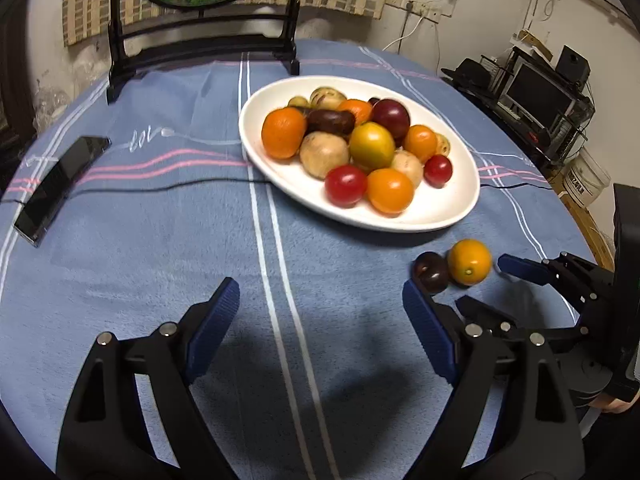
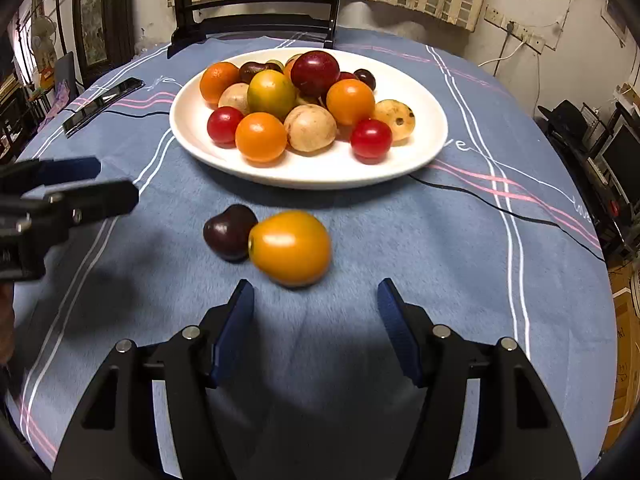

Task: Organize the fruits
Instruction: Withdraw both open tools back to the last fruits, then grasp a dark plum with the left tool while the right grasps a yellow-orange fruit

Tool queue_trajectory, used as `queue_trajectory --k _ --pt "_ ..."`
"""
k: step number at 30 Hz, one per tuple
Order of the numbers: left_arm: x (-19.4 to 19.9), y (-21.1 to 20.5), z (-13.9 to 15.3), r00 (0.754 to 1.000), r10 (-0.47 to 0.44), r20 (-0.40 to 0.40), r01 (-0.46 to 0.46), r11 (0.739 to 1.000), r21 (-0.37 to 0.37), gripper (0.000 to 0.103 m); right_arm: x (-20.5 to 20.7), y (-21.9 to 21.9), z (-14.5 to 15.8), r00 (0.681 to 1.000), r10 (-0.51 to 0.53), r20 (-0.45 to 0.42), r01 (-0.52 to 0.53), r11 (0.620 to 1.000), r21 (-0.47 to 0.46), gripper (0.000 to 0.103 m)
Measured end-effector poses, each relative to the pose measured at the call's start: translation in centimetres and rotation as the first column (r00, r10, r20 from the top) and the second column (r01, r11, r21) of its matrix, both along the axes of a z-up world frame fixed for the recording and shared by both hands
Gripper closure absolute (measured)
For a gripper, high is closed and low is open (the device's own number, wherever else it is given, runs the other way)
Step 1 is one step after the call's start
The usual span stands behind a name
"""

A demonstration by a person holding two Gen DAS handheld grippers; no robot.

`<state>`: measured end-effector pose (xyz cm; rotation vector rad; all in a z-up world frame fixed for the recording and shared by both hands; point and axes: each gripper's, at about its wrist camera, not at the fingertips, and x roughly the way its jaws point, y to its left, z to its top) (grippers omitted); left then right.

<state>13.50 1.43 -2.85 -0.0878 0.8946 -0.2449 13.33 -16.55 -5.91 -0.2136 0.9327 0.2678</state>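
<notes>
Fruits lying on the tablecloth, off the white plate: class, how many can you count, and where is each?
2. An orange fruit lies in front of the plate. A dark purple fruit sits touching its left side. None seem hidden.

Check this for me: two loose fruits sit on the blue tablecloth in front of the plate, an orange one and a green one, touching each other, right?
Not quite: beside the orange fruit lies a dark purple fruit, not green, as the right wrist view shows.

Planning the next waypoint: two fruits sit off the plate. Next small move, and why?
Probably ease the right gripper forward and down around the orange fruit: its jaws are open and empty, the fruit lies just ahead on the cloth, touching the dark plum.
</notes>
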Motion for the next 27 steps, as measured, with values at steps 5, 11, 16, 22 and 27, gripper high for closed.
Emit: queue_trajectory --k 5,11,16,22,27 --pt "0.2 -0.6 -0.9 0.999 -0.036 -0.026 0.036 0.999 -0.015 0.017 1.2 0.6 -0.1 1.000 -0.004 -0.011 0.004 1.000 0.016 0.051" --pt "0.4 -0.7 -1.5 0.998 -0.039 -0.044 0.038 0.999 -0.009 0.017 1.6 1.0 0.0 1.000 -0.011 -0.007 0.011 0.999 0.041 0.066" --pt "-0.6 -2.6 -1.1 0.995 -0.099 -0.015 0.099 0.994 0.038 0.017 0.9 -1.0 0.5 0.999 -0.049 -0.005 0.049 0.995 0.092 0.066" --pt "-1.0 -5.4 -0.7 0.988 -0.153 -0.014 0.154 0.984 0.085 0.017 -0.4 -4.0 0.7 0.995 -0.099 -0.003 0.099 0.986 0.137 0.066" --pt "-0.2 -8.7 -0.9 0.983 -0.183 -0.031 0.186 0.974 0.132 0.019 -1.3 -5.7 0.9 0.992 -0.123 0.002 0.121 0.979 0.165 0.066"
